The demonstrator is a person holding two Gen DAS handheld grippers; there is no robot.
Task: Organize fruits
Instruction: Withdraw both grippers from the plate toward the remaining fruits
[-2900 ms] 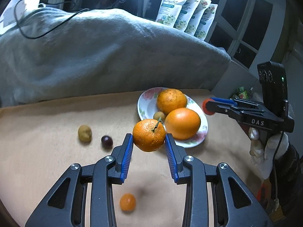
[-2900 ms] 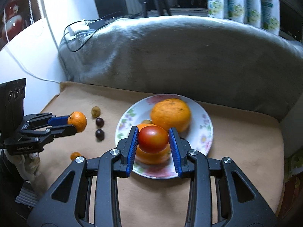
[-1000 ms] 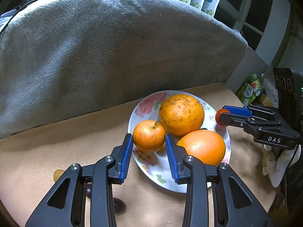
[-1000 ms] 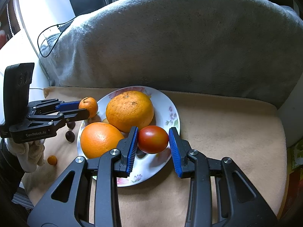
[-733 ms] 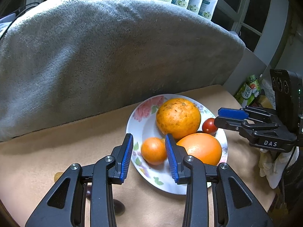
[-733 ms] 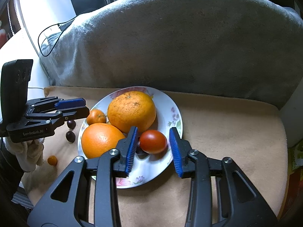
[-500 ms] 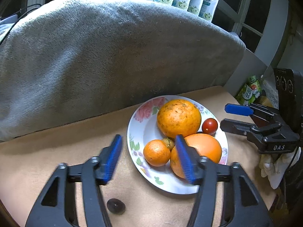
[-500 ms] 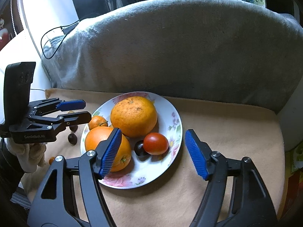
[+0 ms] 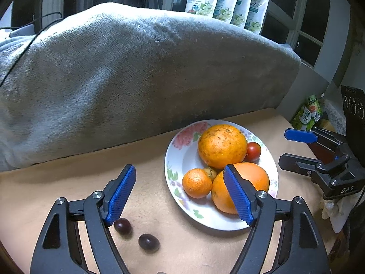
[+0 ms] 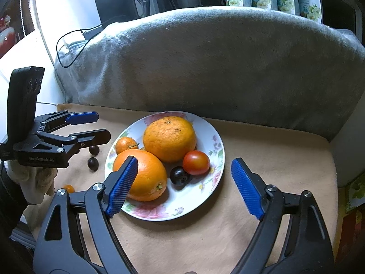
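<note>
Beige cloth (image 10: 262, 150) bare right of plate (image 10: 214, 137)

1. My left gripper (image 9: 180, 193) hangs with jaws wide, just opened and empty; bare tan cloth (image 9: 148, 159) lies beneath.
2. Two dark grapes (image 9: 136, 233) sit near my left finger.
3. The plate (image 10: 212, 137) is crowded with fruit.
4. The grey blanket (image 10: 216, 61) walls the cloth's far edge.
5. The right edge beside the plate is free.
</note>
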